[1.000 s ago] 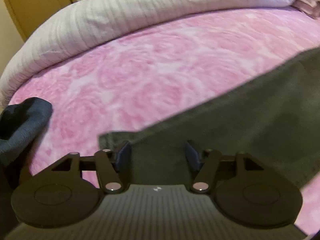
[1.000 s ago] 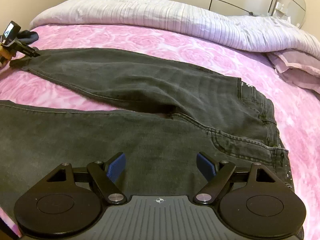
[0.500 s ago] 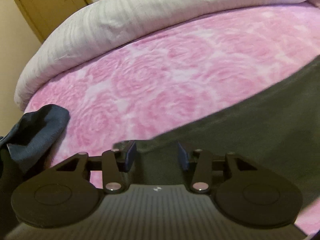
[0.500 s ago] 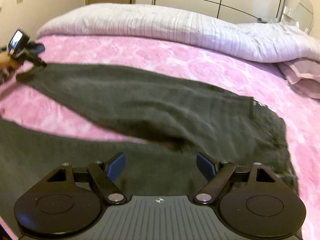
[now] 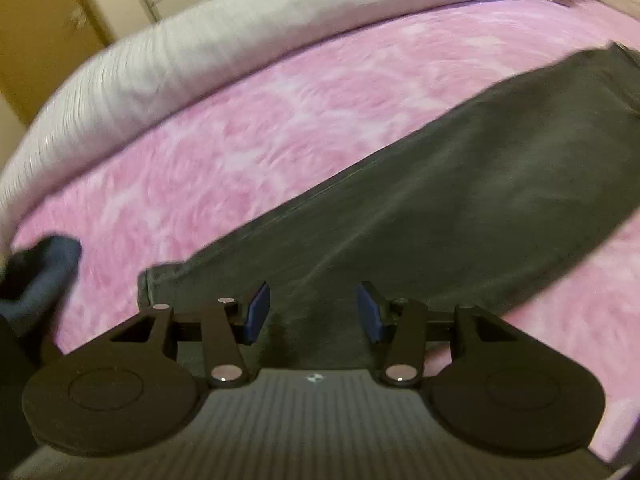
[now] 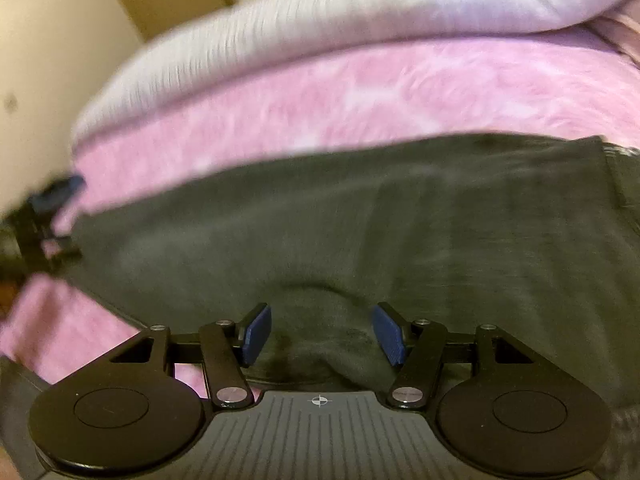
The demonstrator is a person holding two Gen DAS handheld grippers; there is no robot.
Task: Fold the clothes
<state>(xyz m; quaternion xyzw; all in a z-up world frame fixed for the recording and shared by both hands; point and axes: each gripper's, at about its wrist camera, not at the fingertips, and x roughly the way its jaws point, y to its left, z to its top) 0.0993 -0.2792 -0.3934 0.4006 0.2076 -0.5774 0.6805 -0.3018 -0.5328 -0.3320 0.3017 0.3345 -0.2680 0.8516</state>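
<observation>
Dark grey jeans (image 5: pixel 460 184) lie on a pink rose-patterned bed cover (image 5: pixel 248 128). In the left wrist view one leg runs from upper right down to its hem between my left gripper's (image 5: pixel 314 312) blue pads, which stand apart with cloth between them, not pinched. In the right wrist view, blurred, the jeans (image 6: pixel 360 216) spread across the middle, waistband at the far right. My right gripper (image 6: pixel 322 334) is open over a raised fold of the jeans. The left gripper (image 6: pixel 44 220) shows at the left edge there.
A pale lilac rolled duvet (image 5: pixel 248 32) lies along the far side of the bed. A dark blue garment (image 5: pixel 36 276) sits at the left edge near the jeans hem. A wooden door and cream wall stand behind.
Both views swung and blurred. The far leg has come over toward the near leg. My left jaws narrowed, then widened again; my right jaws have narrowed a little.
</observation>
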